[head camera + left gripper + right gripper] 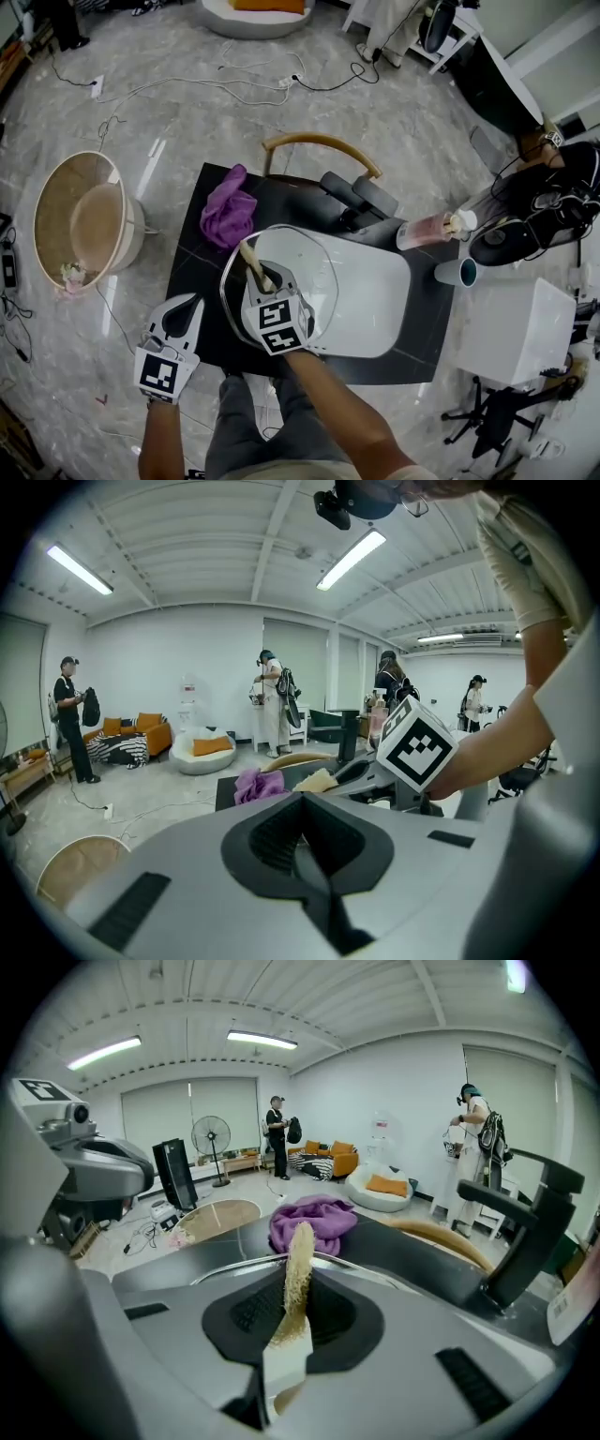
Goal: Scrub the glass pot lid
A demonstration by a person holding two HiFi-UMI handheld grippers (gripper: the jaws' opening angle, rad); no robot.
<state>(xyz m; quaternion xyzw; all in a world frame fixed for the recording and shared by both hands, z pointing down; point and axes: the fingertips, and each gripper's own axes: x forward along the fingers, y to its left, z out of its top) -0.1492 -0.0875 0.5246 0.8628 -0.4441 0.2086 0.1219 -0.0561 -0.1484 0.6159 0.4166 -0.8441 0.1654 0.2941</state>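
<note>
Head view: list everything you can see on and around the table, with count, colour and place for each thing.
glass pot lid: one, clear with a metal rim, at the basin's left end
scrubber: one, tan, over the lid
basin: one, white, on the table
table: one, black, centre
cloth: one, purple, table's far left corner
bottle: one, pinkish, lying right of the basin
cup: one, teal, table's right edge
round basket: one, tan, on the floor at left
chair back: one, wooden, behind the table
left gripper: grey, fingers together, empty, left of the lid
right gripper: grey, fingers shut on the scrubber
</note>
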